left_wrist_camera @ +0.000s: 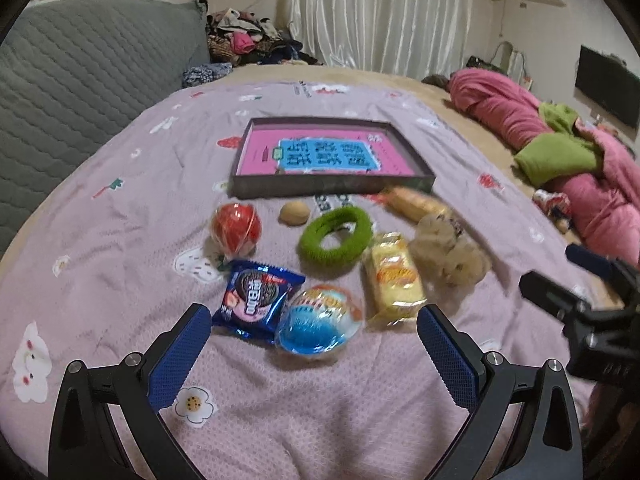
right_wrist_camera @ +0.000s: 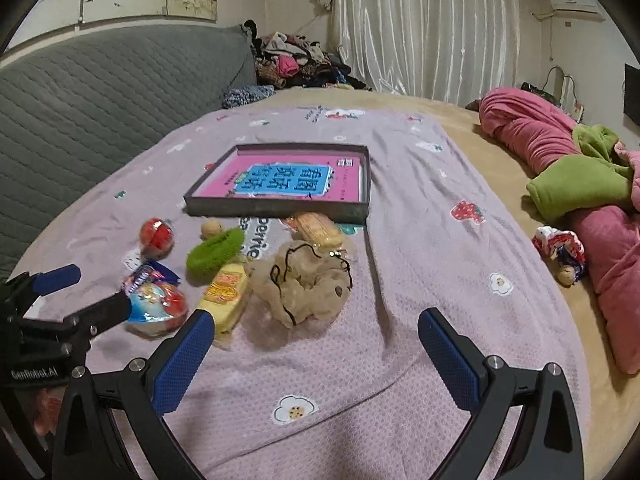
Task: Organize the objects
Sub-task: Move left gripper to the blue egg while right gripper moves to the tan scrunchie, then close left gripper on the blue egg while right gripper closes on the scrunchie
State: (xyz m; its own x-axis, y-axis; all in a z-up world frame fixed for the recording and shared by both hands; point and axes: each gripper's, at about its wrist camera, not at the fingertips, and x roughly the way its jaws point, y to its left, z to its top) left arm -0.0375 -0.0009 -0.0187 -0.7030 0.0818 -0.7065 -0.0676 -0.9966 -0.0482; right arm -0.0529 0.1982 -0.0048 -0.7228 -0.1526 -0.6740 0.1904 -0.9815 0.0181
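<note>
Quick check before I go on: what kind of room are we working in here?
Most likely a bedroom: the items lie on a lilac patterned bedsheet, backed by a grey quilted headboard, with rumpled pink and green blankets alongside.

Both wrist cameras sit low over the near edge of the bed (left_wrist_camera: 120,208), looking along their blue claw fingers toward the curtain (right_wrist_camera: 424,28) at 12 o'clock. The left view hangs close over the snack cluster; the right view sits further toward 3 o'clock. Both share the shallow box (left_wrist_camera: 332,184) (right_wrist_camera: 276,208) and the snacks.
</note>
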